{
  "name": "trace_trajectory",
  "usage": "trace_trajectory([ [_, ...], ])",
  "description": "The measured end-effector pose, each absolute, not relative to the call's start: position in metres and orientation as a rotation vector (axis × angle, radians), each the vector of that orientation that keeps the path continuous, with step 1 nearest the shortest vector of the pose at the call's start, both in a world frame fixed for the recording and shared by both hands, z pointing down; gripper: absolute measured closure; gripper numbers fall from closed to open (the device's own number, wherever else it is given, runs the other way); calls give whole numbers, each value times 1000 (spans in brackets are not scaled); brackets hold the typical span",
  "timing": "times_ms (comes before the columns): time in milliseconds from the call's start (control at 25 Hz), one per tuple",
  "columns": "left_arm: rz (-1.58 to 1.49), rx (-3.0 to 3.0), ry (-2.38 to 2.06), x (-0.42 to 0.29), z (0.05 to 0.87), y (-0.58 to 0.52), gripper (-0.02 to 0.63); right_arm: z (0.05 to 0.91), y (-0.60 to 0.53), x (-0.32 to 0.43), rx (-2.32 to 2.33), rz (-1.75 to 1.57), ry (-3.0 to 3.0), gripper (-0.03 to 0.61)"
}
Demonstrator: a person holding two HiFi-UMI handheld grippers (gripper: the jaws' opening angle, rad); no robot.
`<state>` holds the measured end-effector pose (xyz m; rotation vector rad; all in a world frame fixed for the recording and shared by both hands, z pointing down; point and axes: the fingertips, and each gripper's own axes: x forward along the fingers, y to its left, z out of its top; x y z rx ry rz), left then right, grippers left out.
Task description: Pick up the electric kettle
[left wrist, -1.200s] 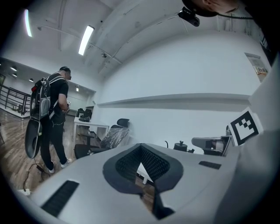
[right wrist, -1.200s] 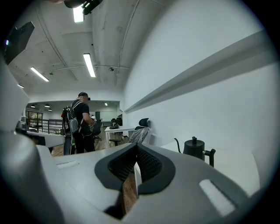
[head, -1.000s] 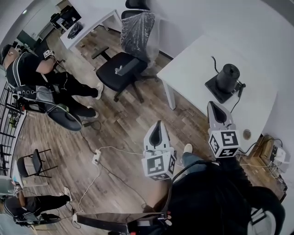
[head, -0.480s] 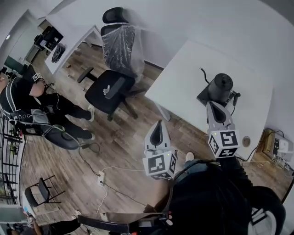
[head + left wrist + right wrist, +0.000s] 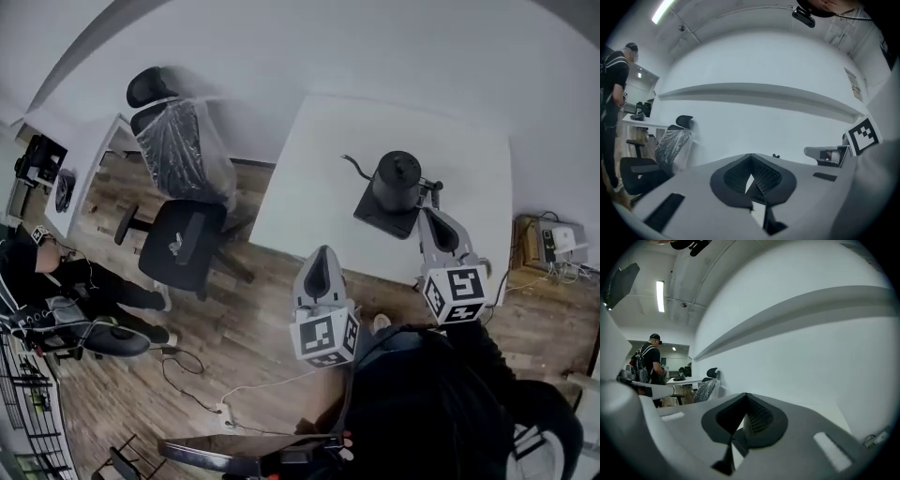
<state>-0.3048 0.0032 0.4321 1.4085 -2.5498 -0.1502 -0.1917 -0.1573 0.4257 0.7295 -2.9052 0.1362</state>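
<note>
Two white plastic grippers, each with one cube of black-and-white square markers, are nearest the camera. The left gripper [image 5: 319,261] is over the brown wood-plank floor [image 5: 234,328], just short of the table's near edge. The right gripper [image 5: 438,223] reaches over that near edge. Both sets of tongs are closed and empty: in each gripper view the ribbed black pads [image 5: 764,176] meet with nothing between them. One white, smooth, rectangular tabletop [image 5: 309,178] carries one matte black electric kettle [image 5: 397,180], rounded, with a knob lid and a thin curved spout pointing left. It stands upright on one flat, square black base [image 5: 380,214] near the tabletop's near edge, right of centre. The right gripper's tip is just beside the base and not touching the kettle. Past the tabletop's left edge is one black office chair [image 5: 178,234], its backrest wrapped in clear plastic. One person in dark clothes [image 5: 56,281] is at the far left, and a plain white wall [image 5: 328,47] is behind everything.
</note>
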Motion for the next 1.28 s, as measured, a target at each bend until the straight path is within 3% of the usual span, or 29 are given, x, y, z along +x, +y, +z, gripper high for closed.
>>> trace_trajectory([
  [600,-42,1897,-2232,-374,417,-129,614,422,-234,-163,1432,182,-2655,577],
  [1280,55,2156,-1978,-392,428,-191,614,431,-236,-162,1756,208,-2432,577],
])
